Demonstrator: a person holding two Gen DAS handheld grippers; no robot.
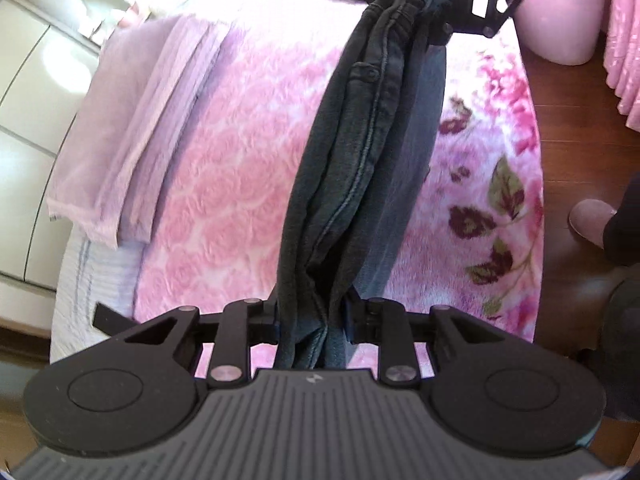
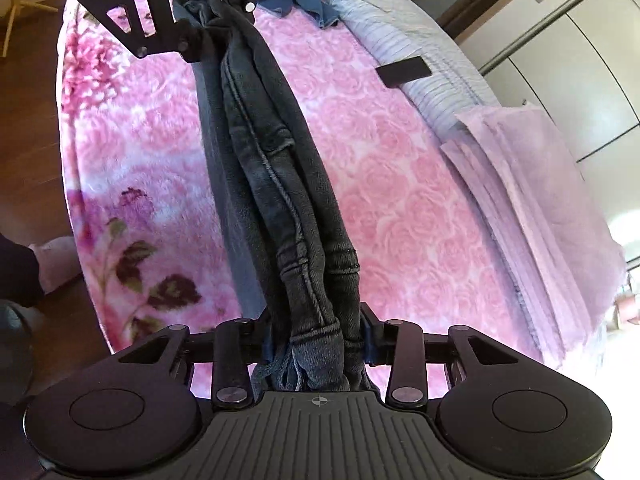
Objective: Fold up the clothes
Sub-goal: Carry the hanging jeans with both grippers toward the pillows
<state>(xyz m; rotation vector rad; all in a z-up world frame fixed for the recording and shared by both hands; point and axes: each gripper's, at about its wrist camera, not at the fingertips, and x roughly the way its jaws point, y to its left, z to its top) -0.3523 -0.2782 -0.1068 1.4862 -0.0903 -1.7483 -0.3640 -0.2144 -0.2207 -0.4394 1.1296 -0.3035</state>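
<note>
Left gripper has its fingers pinched on one end of the dark jeans, right gripper clamps the other, so they hang stretched between both above the pink bed. Looks like the mid-fold carry. Next I'd lower them flat, near the folded lilac towel.

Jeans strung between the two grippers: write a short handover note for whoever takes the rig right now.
Left gripper: shut on one end of the dark jeans.
Right gripper: shut on the other end.
The jeans are bunched lengthwise, held stretched above the pink floral blanket. A folded lilac cloth lies by the bed's far edge.
Done: both ends gripped, jeans lifted.
Left: lay the jeans down flat and fold them, probably end to end.
</note>
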